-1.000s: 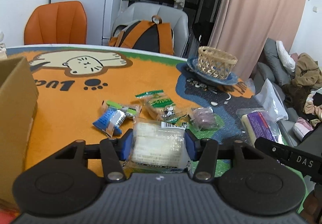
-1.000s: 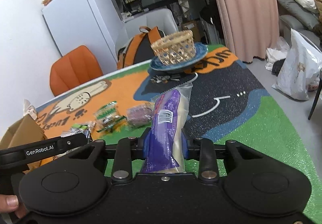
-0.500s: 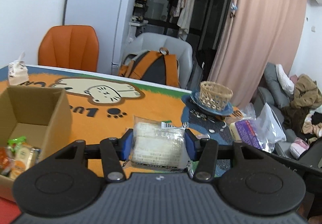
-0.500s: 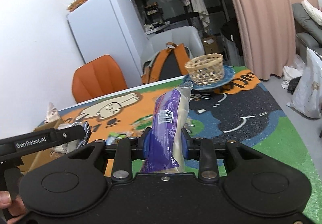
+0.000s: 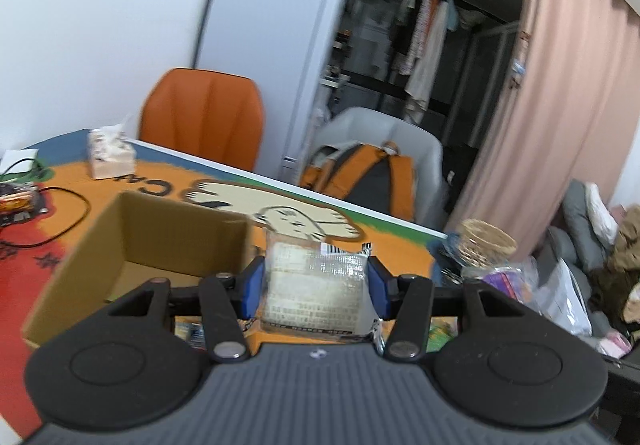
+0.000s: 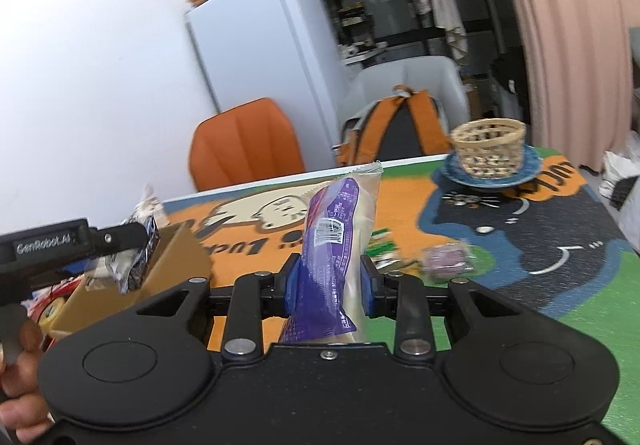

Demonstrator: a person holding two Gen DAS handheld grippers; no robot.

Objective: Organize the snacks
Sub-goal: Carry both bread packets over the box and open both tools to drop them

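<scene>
Left tongs are clamped on a clear pack of pale crackers, with the open cardboard box just ahead and to their left. Right tongs grip an upright purple snack bag. Some packets already lie in the box; beyond the right tongs a green packet and a purple one remain on the worktop, so sorting looks partway done.

black gripper, blue pads, silver screws
</scene>
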